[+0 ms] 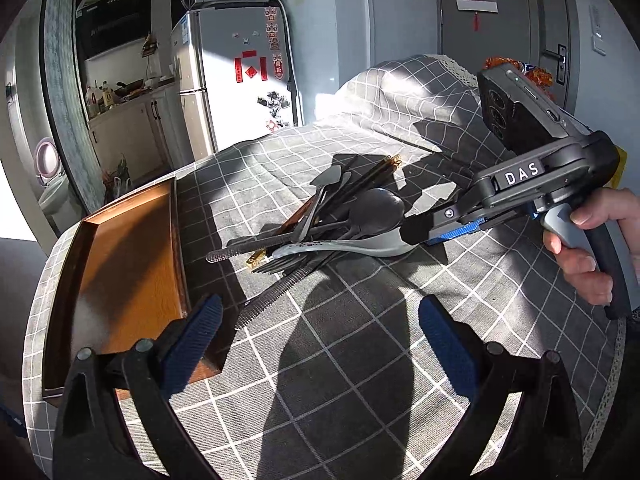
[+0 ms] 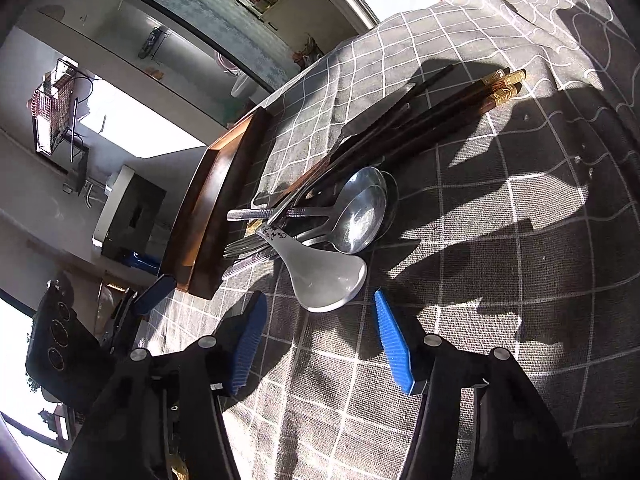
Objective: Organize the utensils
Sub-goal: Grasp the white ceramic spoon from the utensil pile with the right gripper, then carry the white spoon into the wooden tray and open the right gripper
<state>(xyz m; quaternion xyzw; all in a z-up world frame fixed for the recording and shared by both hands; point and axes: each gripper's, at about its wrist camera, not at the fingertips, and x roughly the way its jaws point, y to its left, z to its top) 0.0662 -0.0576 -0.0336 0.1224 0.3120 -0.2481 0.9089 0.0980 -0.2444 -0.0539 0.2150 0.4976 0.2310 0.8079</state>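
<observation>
White capitals "DAS" stand on a small dark plate on the right gripper body — above its fingers. Red stickers on the fridge carry characters — too small to read.

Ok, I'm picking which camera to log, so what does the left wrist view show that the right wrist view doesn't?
Only the left wrist view shows the fridge, the door, the person's hand on the right gripper's handle, and the wooden tray's bare inside.

Only the right wrist view shows the white spoon's hollow bowl and the metal spoons nested, plus a wire rack on the wall.

Both show the utensil pile, gold-tipped chopsticks, checked tablecloth, and both grippers open: left gripper, right gripper.
</observation>
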